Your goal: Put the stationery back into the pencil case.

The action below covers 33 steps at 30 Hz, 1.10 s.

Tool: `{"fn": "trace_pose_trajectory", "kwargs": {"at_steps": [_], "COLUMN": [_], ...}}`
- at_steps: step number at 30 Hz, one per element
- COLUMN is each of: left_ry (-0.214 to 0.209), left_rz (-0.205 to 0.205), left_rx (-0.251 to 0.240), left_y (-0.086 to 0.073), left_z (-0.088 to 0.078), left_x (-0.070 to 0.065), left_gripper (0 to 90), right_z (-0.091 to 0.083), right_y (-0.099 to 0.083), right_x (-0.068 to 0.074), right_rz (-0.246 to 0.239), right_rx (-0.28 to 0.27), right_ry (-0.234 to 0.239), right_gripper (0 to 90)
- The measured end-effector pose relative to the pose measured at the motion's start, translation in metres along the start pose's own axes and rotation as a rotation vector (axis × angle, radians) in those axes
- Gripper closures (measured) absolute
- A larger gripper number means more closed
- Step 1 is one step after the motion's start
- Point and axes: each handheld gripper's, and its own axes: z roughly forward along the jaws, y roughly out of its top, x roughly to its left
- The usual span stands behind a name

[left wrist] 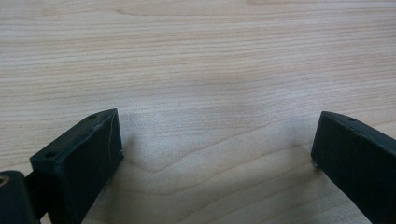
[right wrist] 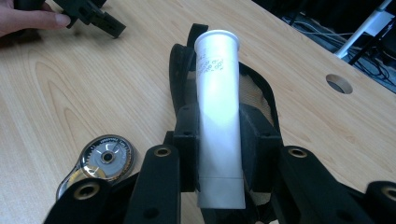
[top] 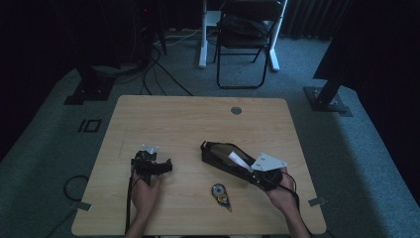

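The left gripper (top: 154,166) rests low on the surface, its jaws wide apart with nothing between them; the left hand (top: 145,193) holds it from behind; the right gripper (right wrist: 219,140) is tilted forward, its jaws pressed on a white tube (right wrist: 217,102); the right hand (top: 283,194) holds its back end.

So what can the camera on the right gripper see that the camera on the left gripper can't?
The right gripper view: the right gripper shut on a white tube over an open black pouch, a round tape dispenser beside it, a hand far off and a round hole in the table. The left gripper view: the left gripper, jaws wide apart with nothing between them. Both show the pale wooden table.
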Motion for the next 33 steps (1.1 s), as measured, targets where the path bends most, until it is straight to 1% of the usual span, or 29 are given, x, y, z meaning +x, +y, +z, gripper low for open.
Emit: {"fn": "trace_pose_trajectory", "kwargs": {"at_steps": [5, 16, 33], "left_ry": [0.0, 0.0, 0.0], "left_rz": [0.0, 0.0, -0.001], "left_rx": [0.0, 0.0, 0.0], "left_y": [0.0, 0.0, 0.0], "left_z": [0.0, 0.0, 0.0], "left_x": [0.0, 0.0, 0.0], "left_gripper": [2.2, 2.2, 2.2], "right_z": [0.003, 0.01, 0.022], "right_y": [0.0, -0.001, -0.001], "right_x": [-0.002, -0.008, -0.016], "right_rz": [0.001, 0.021, 0.038], "right_rx": [0.006, 0.007, 0.011], "right_ry": [0.0, -0.001, 0.008], "right_gripper": [70.8, 70.9, 70.9]}}
